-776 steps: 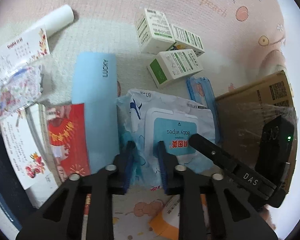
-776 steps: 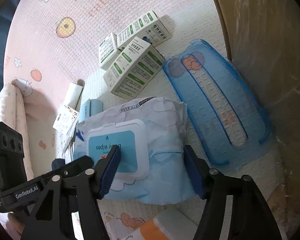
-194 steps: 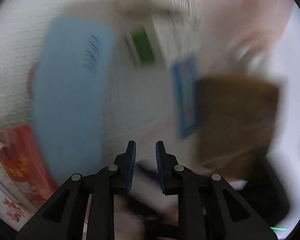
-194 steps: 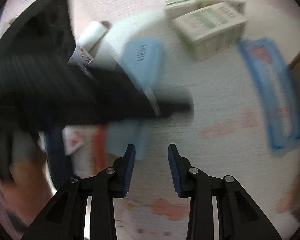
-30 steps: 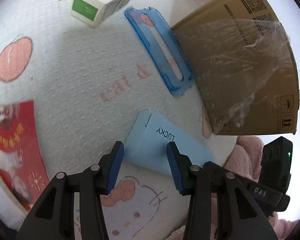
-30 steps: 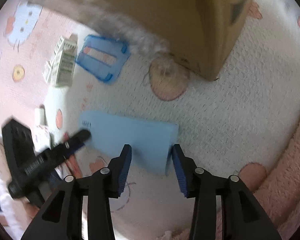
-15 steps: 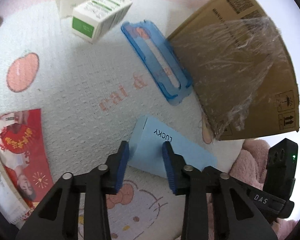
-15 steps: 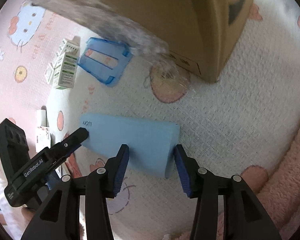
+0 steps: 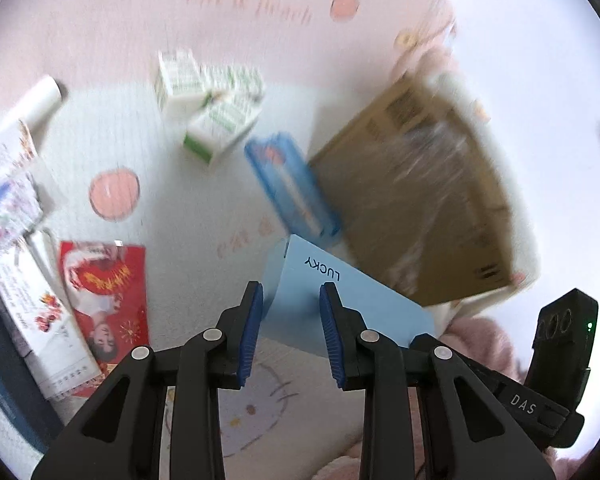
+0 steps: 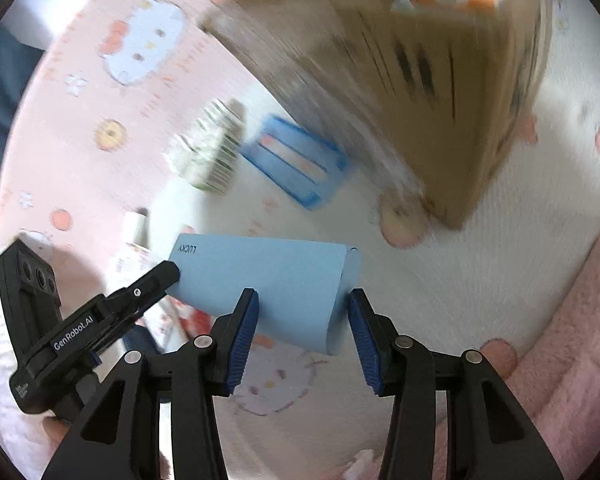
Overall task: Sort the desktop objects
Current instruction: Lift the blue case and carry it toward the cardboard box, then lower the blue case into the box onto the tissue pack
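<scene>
Pale-blue LUCKY case (image 9: pixel 340 300) held off the mat (image 9: pixel 140 128), long axis spanning both grippers: left gripper (image 9: pixel 291 300), jaws just narrowed, clamps the lettered end; right gripper (image 10: pixel 302 308) grips the far end, nearer the cardboard box (image 10: pixel 440 92).

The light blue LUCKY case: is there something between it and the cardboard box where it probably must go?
Nothing visible blocks it. The light blue LUCKY case is between the jaws of the left gripper and the right gripper, near the cardboard box. The blue plastic tray lies off to the side.
</scene>
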The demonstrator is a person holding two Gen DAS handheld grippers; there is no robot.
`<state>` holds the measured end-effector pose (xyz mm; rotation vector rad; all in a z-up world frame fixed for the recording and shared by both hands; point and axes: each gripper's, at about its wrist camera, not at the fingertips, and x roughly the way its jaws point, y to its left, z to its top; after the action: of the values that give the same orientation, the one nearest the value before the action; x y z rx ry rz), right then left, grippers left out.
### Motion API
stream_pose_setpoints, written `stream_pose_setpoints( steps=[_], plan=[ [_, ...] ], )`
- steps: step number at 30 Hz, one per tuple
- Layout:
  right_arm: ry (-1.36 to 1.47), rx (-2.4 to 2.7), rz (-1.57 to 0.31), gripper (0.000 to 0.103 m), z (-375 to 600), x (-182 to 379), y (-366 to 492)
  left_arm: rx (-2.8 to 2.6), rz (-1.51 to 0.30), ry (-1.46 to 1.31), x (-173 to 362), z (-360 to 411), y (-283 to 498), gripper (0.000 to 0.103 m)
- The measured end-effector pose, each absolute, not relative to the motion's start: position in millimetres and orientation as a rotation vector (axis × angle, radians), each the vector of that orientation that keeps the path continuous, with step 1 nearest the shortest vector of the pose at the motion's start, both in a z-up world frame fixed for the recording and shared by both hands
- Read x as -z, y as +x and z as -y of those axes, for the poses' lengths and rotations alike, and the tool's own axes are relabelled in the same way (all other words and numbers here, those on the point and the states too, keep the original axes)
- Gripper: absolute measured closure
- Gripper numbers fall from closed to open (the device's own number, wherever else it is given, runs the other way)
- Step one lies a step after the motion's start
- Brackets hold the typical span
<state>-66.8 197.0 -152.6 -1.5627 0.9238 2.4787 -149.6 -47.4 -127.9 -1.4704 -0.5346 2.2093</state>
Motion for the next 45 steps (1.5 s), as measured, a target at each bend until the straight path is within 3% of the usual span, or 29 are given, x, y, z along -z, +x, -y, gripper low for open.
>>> stream_pose_setpoints(
  steps=[14, 22, 32, 45],
  plan=[
    [-1.215, -2.715, -0.773, 0.059, -205, 40, -66, -2.263, 0.497, -1.198, 21, 18, -176, 0.071],
    [-1.105, -2.665, -0.844, 0.061, -249, 16, -85, -2.225, 0.412, -1.115, -11, -39, -224, 0.071],
    [-1.012, -2.528, -0.849, 0.061, -331, 9, -109, -2.071, 0.352, -1.203, 5, -141, -286, 0.071],
    [-0.932, -2.349, -0.923, 0.061, -446, 39, -148, -1.923, 0.212, -1.259, 40, -278, -369, 0.071]
  ],
)
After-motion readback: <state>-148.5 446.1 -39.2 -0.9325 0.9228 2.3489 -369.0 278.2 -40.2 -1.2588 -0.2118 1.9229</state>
